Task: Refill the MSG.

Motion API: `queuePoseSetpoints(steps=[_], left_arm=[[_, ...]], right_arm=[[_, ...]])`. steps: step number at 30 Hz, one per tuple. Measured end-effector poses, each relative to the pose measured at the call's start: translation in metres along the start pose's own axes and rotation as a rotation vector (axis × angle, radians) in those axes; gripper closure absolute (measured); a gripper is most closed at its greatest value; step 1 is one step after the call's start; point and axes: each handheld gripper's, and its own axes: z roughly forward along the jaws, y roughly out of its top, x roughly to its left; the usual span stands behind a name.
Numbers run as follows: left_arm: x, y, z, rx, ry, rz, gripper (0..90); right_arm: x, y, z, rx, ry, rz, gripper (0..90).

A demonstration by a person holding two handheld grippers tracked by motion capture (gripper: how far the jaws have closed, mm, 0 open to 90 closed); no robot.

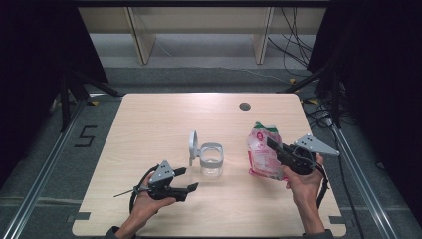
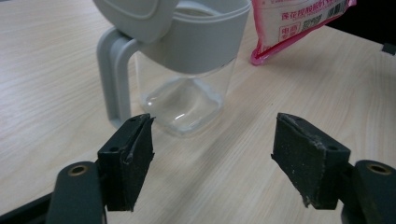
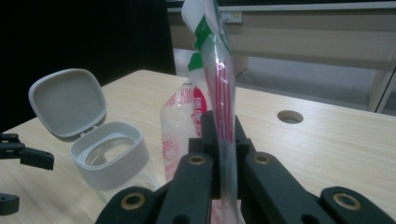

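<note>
My right gripper (image 3: 219, 140) clamps the pink bag (image 3: 212, 93) upright — my left gripper (image 2: 212, 154) gapes wide beside the open jar (image 2: 187, 60).

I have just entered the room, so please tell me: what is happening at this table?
A person works with two hand-held grippers. The right gripper has its fingers shut on a pink and white bag, holding it upright on the table. The left gripper is open, just in front of a clear container whose grey lid is flipped open.
</note>
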Motion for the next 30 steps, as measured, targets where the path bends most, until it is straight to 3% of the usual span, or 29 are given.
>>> queuePoseSetpoints(steps=[1, 2, 6, 7, 8, 15, 18, 21, 23, 26, 28, 29, 30], left_arm=[[-0.003, 0.001, 0.002, -0.002, -0.003, 0.002, 28.3], [-0.005, 0.002, 0.004, -0.007, -0.009, 0.006, 28.4], [-0.018, 0.008, 0.012, -0.019, -0.02, 0.025, 28.7], [-0.022, 0.009, 0.014, -0.013, -0.027, 0.037, 28.7], [-0.025, 0.01, 0.016, -0.012, -0.024, 0.047, 28.7], [-0.061, 0.016, 0.05, 0.018, -0.107, 0.119, 29.0], [-0.068, 0.02, 0.067, 0.009, -0.103, 0.104, 29.0], [-0.074, 0.024, 0.081, 0.03, -0.113, 0.127, 29.0], [-0.076, 0.027, 0.087, 0.013, -0.113, 0.118, 29.2], [-0.074, 0.03, 0.096, 0.014, -0.095, 0.099, 29.5], [-0.074, 0.03, 0.101, 0.01, -0.094, 0.084, 29.6], [-0.075, 0.03, 0.103, 0.012, -0.09, 0.084, 29.7], [-0.074, 0.031, 0.105, 0.011, -0.095, 0.092, 29.8]], right_arm=[[-0.001, 0.001, 0.0, -0.001, 0.01, -0.019, 90.0], [0.001, 0.002, -0.001, -0.007, 0.008, -0.004, 90.0], [0.002, 0.006, -0.005, -0.025, 0.019, -0.015, 90.0], [0.005, 0.007, -0.005, -0.025, 0.019, 0.004, 90.0], [0.005, 0.008, -0.005, -0.035, 0.027, -0.01, 90.0], [0.012, 0.012, -0.007, -0.045, 0.032, -0.019, 90.0], [0.013, 0.014, -0.008, -0.046, 0.047, -0.019, 90.0], [0.014, 0.015, -0.01, -0.053, 0.046, -0.01, 90.0], [0.014, 0.017, -0.011, -0.067, 0.051, -0.017, 90.0], [0.017, 0.019, -0.013, -0.065, 0.049, 0.0, 90.0], [0.018, 0.02, -0.015, -0.077, 0.042, -0.015, 90.0], [0.019, 0.02, -0.015, -0.079, 0.052, 0.002, 90.0], [0.018, 0.021, -0.015, -0.084, 0.051, -0.016, 90.0]])
